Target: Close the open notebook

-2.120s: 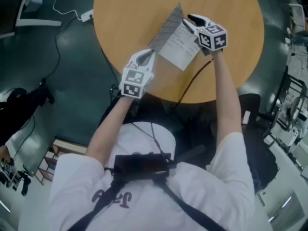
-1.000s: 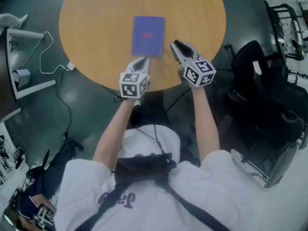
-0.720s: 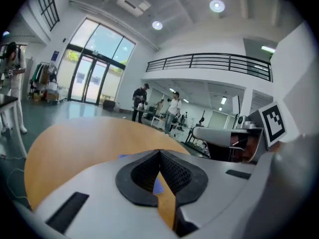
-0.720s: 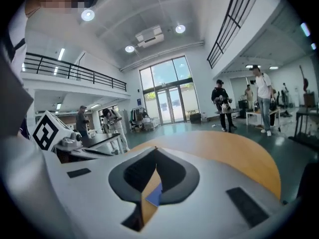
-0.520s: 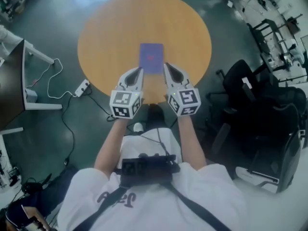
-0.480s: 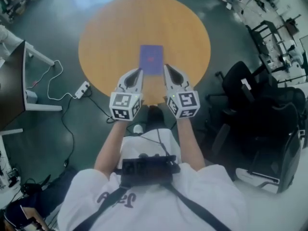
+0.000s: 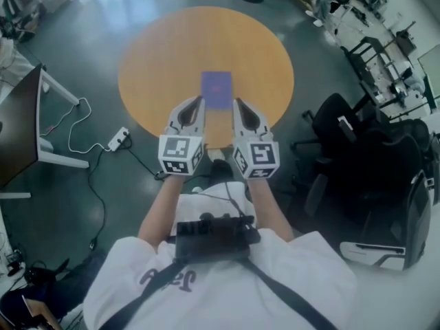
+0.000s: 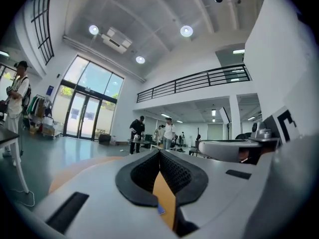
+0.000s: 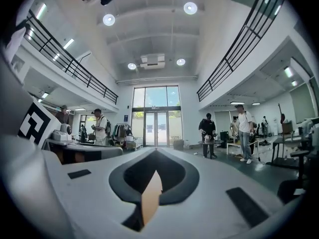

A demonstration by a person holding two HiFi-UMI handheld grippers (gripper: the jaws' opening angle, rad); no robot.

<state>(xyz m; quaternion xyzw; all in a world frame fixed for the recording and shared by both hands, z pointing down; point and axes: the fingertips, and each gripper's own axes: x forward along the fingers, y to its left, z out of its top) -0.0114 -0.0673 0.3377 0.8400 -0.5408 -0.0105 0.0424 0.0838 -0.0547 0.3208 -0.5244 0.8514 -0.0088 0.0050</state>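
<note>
Both tools are pressed together and hold nothing. My left tool [image 7: 199, 103] and my right tool [image 7: 238, 103] are up in front of me, side by side, pointing out across the room. Through the thin gap in each one I see only a bit of the table [image 7: 158, 53].

My notebook [image 7: 216, 89] lies flat on the round table, on the side near me. It is shut, with its purple cover up. Neither tool touches it. I think the job looks done.

I think the notebook is thin and light. Its cover will likely bend, and the pages inside are soft and could crease. It may slide on the smooth table if I push it. If I had to take it again, I would pinch a long free edge of the cover, not the spine, and press gently.

A small reddish mark [image 7: 217, 86] sits in the middle of the cover. It is too small for me to read. I see no brand name.
</note>
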